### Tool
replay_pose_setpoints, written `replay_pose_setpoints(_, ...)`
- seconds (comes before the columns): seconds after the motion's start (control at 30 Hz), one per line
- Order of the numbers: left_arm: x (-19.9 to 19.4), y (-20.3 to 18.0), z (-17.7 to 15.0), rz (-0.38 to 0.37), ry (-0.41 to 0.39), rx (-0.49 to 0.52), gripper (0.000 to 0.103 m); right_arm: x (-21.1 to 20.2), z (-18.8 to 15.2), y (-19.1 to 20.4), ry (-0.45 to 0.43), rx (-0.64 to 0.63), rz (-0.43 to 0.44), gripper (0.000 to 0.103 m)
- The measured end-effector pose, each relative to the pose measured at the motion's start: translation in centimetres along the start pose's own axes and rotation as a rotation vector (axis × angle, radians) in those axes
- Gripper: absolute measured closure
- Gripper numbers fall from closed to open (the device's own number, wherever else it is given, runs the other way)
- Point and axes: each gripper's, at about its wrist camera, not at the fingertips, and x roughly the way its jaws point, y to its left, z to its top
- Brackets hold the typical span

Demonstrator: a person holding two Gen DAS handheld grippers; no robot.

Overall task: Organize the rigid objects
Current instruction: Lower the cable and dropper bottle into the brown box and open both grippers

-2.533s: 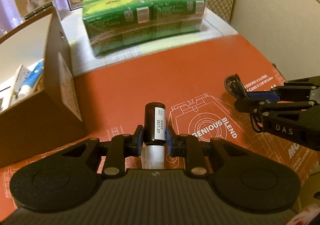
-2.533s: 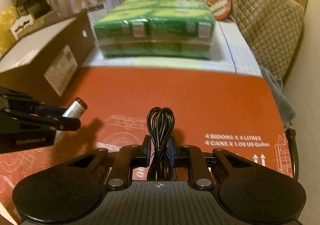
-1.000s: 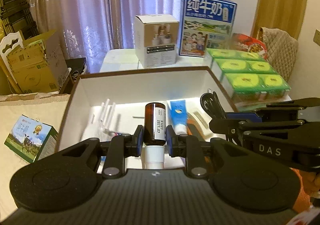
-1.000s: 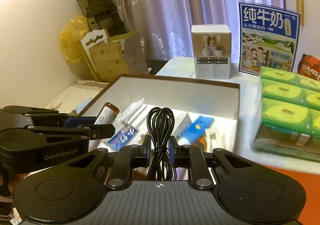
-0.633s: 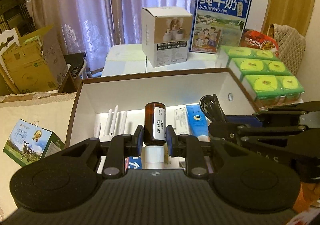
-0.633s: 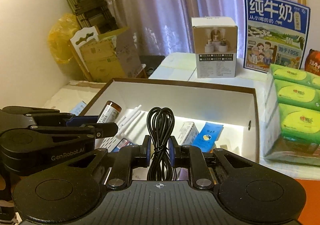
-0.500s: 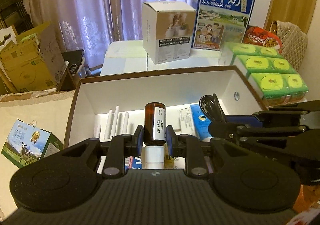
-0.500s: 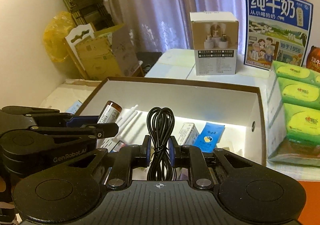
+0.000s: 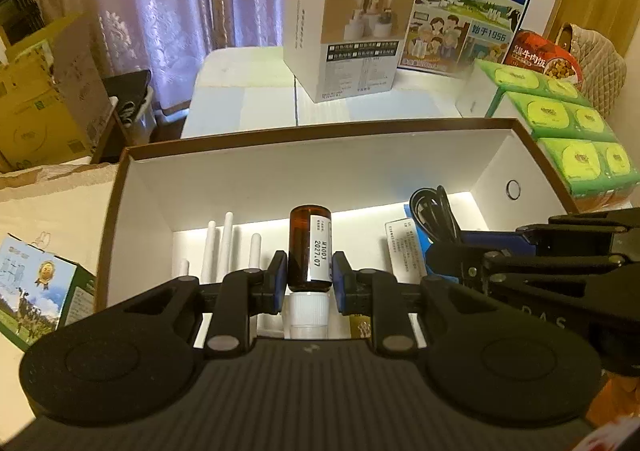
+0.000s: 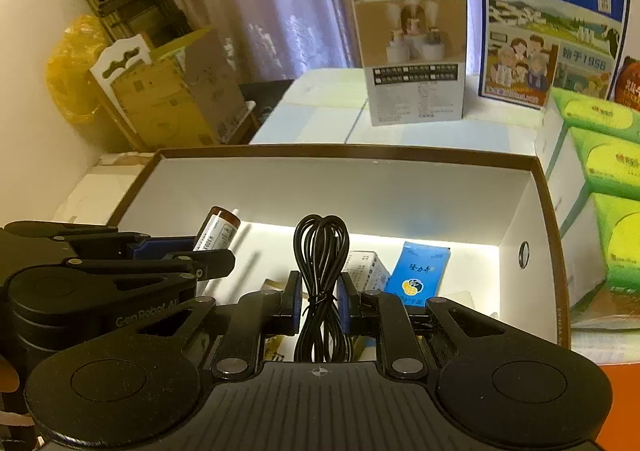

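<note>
From the left wrist, the left tool [image 9: 309,283] is clamped across the body of a small amber bottle [image 9: 310,247], light, slick, breakable glass, over the near left of the open box [image 9: 240,171], while from the right wrist the right tool [image 10: 319,305] pinches a limp coiled black cable [image 10: 321,251] at its tied waist above the box's near middle

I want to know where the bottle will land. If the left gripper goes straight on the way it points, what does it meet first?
Probably the white floor of the open box, between the white sticks and the small carton; depth is hard to judge. The left gripper holds the brown bottle.
</note>
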Motion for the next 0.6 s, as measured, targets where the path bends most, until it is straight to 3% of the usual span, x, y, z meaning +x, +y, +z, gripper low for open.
replay_pose_setpoints(0.33, 1.8, 1.4, 0.5, -0.021, -0.001, -0.033, 0.082, 1.6, 0.9, 0.0, 0.019, 0.016, -0.032, 0.089)
replay_pose_setpoints(0.4, 1.7, 1.8, 0.6, -0.023, -0.007, -0.046, 0.076, 1.8, 1.0, 0.1, 0.023, 0.018, -0.032, 0.089)
replay_pose_setpoints(0.6, 1.4, 2.9, 0.4, -0.014, -0.002, -0.068, 0.069, 2.1, 1.1, 0.3, 0.033, 0.016, -0.024, 0.089)
